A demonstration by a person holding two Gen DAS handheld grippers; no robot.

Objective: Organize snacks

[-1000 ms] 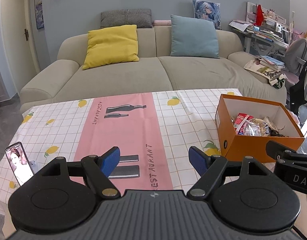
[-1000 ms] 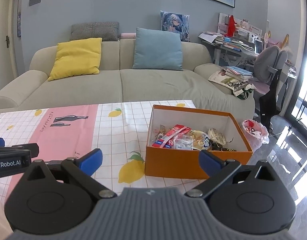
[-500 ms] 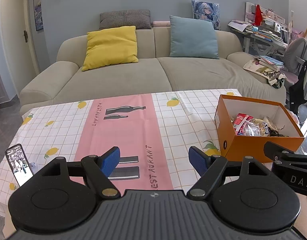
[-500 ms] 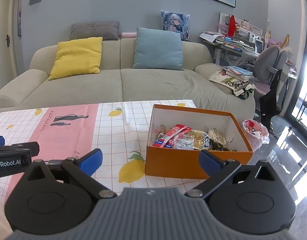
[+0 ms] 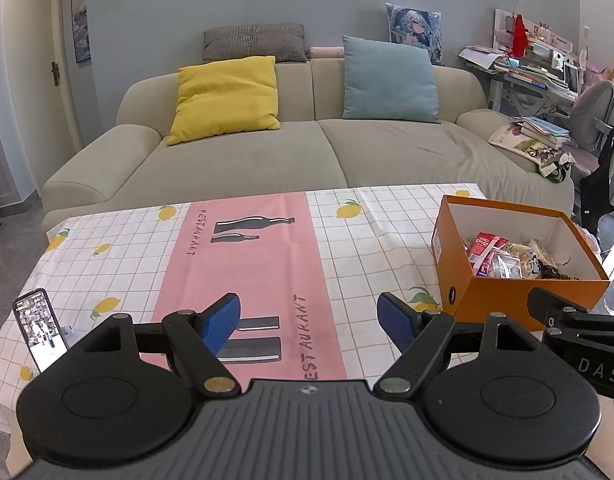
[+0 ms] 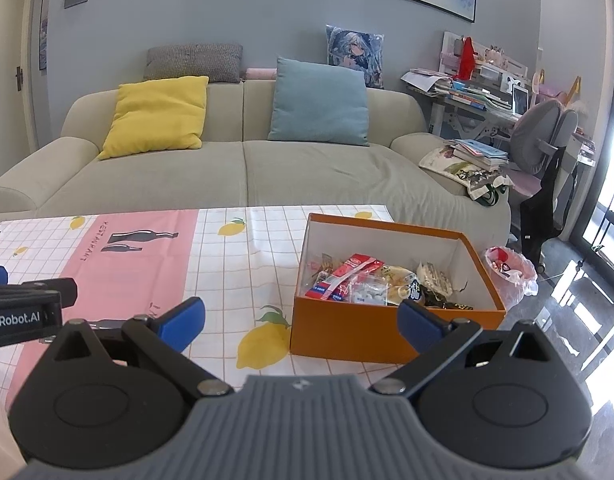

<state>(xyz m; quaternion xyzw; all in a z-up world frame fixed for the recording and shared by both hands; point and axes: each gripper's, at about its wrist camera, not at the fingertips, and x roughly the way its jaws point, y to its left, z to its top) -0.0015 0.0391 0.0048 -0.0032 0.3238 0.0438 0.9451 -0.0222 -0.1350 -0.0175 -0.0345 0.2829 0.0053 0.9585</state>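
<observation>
One orange box (image 6: 391, 332), one phone (image 5: 39, 328), four cushions (image 6: 157, 116), two claws (image 5: 309, 320).

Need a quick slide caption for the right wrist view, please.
Right gripper open and empty above the lemon-print tablecloth, facing an orange box of snack packets.

Bright daylight is admitted from the right; glare is seen on the floor (image 6: 587, 320). Edges are bowed by fisheye distortion; focus is sharp.
</observation>
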